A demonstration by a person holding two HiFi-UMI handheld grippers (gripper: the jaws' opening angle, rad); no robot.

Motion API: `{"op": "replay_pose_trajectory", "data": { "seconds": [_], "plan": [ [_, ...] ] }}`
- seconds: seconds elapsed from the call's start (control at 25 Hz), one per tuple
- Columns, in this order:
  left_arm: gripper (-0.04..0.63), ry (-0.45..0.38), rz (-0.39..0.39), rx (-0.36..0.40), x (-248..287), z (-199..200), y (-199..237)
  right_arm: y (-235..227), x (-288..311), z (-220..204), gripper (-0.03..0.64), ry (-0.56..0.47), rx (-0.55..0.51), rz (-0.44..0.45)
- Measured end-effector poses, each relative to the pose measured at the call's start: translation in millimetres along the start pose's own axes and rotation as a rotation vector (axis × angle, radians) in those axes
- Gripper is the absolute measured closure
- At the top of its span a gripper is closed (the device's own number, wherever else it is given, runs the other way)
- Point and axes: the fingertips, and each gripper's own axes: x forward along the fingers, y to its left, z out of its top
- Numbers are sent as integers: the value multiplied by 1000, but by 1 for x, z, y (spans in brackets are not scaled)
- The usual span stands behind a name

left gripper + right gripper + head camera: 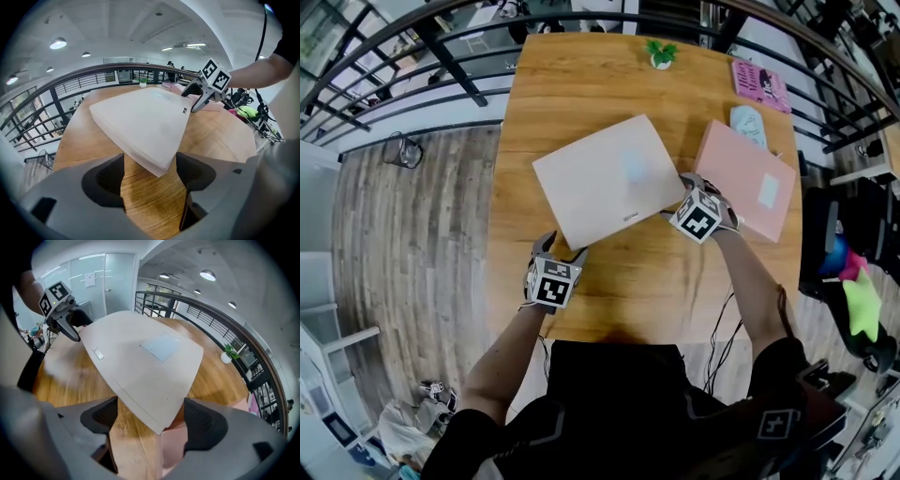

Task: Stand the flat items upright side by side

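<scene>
The white book [609,178] lies flat mid-table, just beside the pink book [748,178] by the right edge; it looks stiff, light and probably slippery; the left gripper [562,248] and right gripper [678,197], jaws spread, straddle opposite corners, likely the best holds.

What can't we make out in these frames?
- Print on the label of the white flat item: too small in every view.
- Where it meets the pink flat item: head view, covered by the right gripper.
- Cover of the pink book: head view, too small.
- Patch of table at left: right gripper view, smeared by blur.
</scene>
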Motion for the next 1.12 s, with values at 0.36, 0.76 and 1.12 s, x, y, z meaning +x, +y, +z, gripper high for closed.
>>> {"op": "replay_pose_trajectory", "data": {
  "seconds": [0.36, 0.76, 1.12],
  "plan": [
    [250, -19, -10, 43, 6, 2, -2, -2, 12, -6, 178, 27, 9, 20],
    [252, 2, 0, -3, 13, 0, 16, -3, -14, 22, 193, -74, 19, -13],
    [250, 32, -43, -26, 12, 2, 27, -1, -82, 70, 241, -277, 157, -51]
  ]
}}
